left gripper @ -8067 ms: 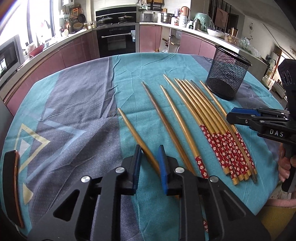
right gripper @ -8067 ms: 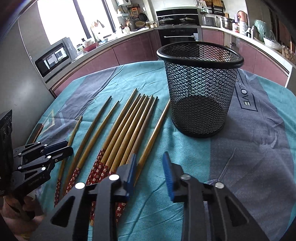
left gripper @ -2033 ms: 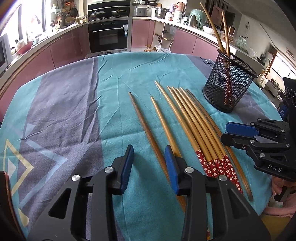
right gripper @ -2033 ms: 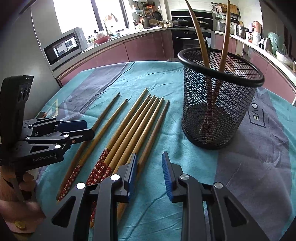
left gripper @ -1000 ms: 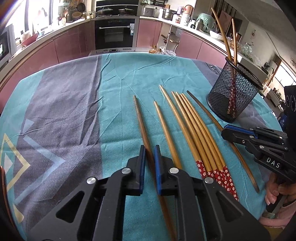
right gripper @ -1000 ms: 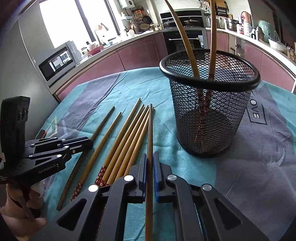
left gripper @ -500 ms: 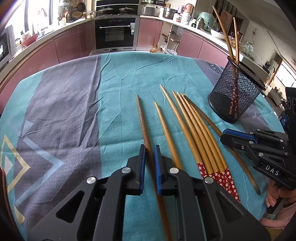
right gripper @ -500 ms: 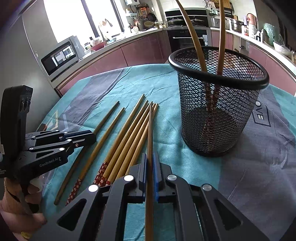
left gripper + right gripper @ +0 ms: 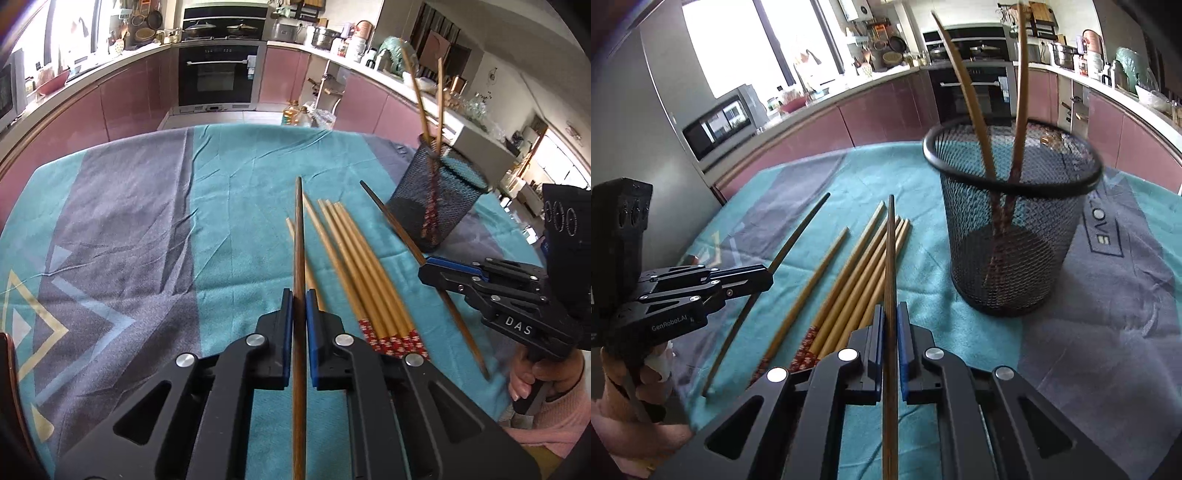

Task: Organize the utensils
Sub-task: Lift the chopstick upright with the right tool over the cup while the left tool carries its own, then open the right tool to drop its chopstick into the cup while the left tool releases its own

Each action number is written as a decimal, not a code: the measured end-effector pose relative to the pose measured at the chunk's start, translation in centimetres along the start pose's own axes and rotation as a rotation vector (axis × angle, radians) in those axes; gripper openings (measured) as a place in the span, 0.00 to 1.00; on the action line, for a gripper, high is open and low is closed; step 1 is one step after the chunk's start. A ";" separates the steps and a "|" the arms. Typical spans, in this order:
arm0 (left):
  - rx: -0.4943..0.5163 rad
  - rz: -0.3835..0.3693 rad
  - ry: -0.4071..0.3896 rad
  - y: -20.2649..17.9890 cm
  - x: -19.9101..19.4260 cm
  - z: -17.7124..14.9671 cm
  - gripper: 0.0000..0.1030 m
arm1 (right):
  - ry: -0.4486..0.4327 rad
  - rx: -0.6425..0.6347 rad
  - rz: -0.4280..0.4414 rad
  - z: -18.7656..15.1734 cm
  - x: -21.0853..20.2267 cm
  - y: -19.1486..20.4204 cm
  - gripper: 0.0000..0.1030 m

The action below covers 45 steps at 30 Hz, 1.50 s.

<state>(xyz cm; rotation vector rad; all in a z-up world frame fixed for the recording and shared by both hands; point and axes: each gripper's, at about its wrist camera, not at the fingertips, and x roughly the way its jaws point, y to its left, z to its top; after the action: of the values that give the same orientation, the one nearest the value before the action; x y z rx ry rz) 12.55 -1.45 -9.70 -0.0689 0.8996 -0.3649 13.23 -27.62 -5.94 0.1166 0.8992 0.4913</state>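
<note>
Left gripper [image 9: 299, 306]: jaws clenched on a dark brown chopstick [image 9: 298, 236]. The stick runs straight ahead between the blue pads, its tip raised above the cloth and its rear end passing back under the gripper body. In the right wrist view this gripper [image 9: 764, 275] sits at the left edge of the bench, held by a hand [image 9: 635, 373].

Right gripper [image 9: 890, 321]: jaws clenched on a second brown chopstick [image 9: 890, 258]. It points forward over the loose bundle, and its tip is clear of the bench. In the left wrist view this gripper [image 9: 424, 271] is at the right edge of the bench, and its stick [image 9: 391, 225] slants away towards the foot of the basket.

Loose chopsticks [image 9: 358, 273]: a bundle of pale bamboo sticks lies side by side on the cloth in the middle of the bench. Their red flower-patterned ends point to the near edge. One more pale stick [image 9: 812, 291] lies a little apart on the left of the bundle.

Mesh basket [image 9: 1015, 236]: black wire, upright, on the right part of the bench, near the far tips of the bundle. Two chopsticks [image 9: 964, 92] stand in it, leaning apart, with their patterned ends down inside.

Bench [image 9: 122, 229]: covered by a teal and grey cloth with a pale triangle pattern near its left edge.

Background: kitchen counters with pink cabinet fronts, a built-in oven [image 9: 218, 74] and a microwave [image 9: 720, 125].
</note>
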 end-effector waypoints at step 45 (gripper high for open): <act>0.111 -0.266 -0.409 -11.2 -10.3 15.5 0.07 | -0.446 -0.082 -0.042 10.4 -14.2 -4.3 0.05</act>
<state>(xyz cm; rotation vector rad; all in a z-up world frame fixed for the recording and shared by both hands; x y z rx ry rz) 15.63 -9.88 10.08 -0.1555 0.4642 -0.6224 15.44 -36.80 9.55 0.1262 0.4434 0.4392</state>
